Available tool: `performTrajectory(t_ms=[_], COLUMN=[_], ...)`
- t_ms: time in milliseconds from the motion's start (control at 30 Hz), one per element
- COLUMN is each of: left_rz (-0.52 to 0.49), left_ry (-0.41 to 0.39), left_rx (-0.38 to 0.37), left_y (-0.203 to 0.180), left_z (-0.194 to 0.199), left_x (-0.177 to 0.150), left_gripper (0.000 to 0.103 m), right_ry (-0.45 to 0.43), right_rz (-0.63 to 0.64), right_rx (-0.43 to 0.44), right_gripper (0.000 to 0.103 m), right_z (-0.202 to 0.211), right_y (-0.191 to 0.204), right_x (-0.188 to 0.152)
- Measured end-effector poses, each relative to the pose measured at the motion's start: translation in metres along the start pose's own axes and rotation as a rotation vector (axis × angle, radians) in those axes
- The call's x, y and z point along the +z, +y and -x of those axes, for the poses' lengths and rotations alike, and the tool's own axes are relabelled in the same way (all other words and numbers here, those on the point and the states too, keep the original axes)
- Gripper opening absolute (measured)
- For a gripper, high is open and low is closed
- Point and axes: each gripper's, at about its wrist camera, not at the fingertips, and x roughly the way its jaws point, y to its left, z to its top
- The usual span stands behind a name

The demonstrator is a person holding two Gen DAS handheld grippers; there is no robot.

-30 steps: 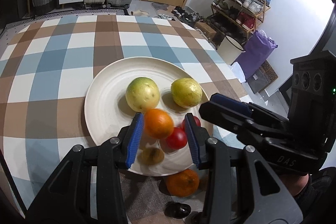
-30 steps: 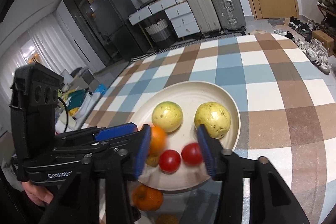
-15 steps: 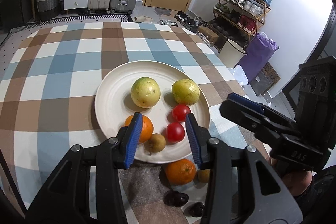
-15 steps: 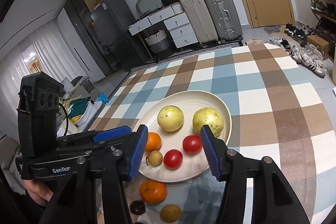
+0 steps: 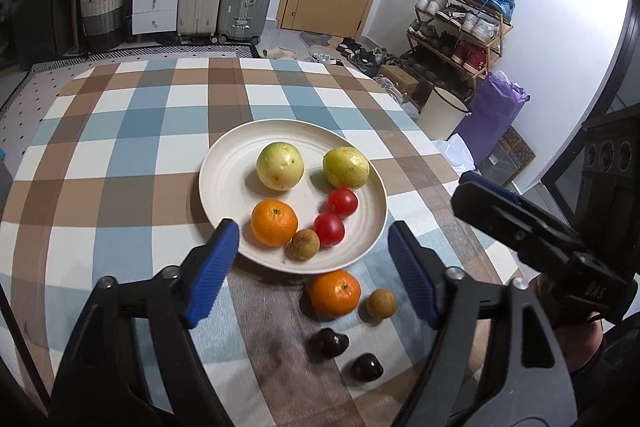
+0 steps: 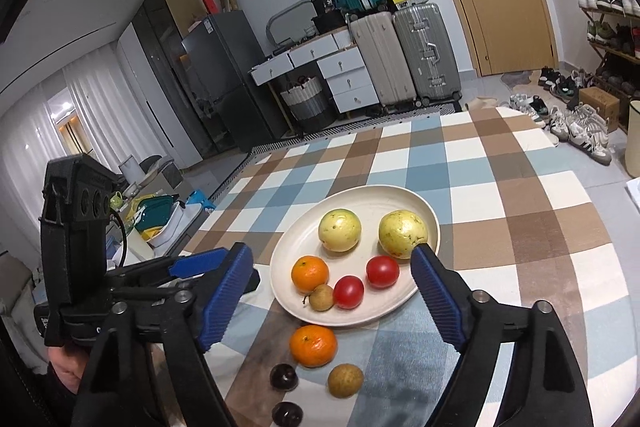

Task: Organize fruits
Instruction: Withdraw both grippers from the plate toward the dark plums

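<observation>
Risk: both grippers, left [image 5: 312, 259] and right [image 6: 332, 291], jaws opening and empty, could nudge the loose orange [image 5: 335, 293] off the table [image 5: 120, 163].

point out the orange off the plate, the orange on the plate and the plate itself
orange off the plate [image 5: 335, 293], left wrist view, middle of its peel
orange on the plate [image 5: 274, 222], left wrist view, middle of its top
plate [image 5: 224, 179], left wrist view, bare left part

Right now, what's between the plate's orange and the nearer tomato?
A small brown fruit, touching the plate's orange and close beside the nearer tomato; both wrist views show it.
</observation>
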Motion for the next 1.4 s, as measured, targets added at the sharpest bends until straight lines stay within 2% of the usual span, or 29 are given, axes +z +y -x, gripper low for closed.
performTrajectory(t_ms=[100,200,467,867,1400], left_rz=[-0.005,-0.006,-0.006,-0.013,-0.012], left_ry=[0.006,0.018,0.018,0.057,0.171], left_rx=[0.017,0.036,0.062,0.055,0.001], left_y=[-0.004,-0.005,-0.007,-0.010,-0.025], left_z=[0.005,0.009,0.021,0.018,-0.009], left_x=[-0.006,-0.013,-0.026,-0.045,-0.085], left_gripper=[0.088,0.102,0.102,0.102,0.102], right_ry=[-0.011,-0.014,-0.015,-0.006,0.009], right_rz=[0.010,0.012,0.010,-0.003,-0.030], right_rx=[-0.003,-0.003,-0.008,-0.002,-0.005], right_gripper=[0.089,0.092,0.095,0.096,0.097], right_z=[0.008,0.014,0.025,0.035,0.042], right_y=[0.004,0.007,0.011,0.013,0.010], right_x=[-0.003,-0.008,-0.016,-0.027,-0.041])
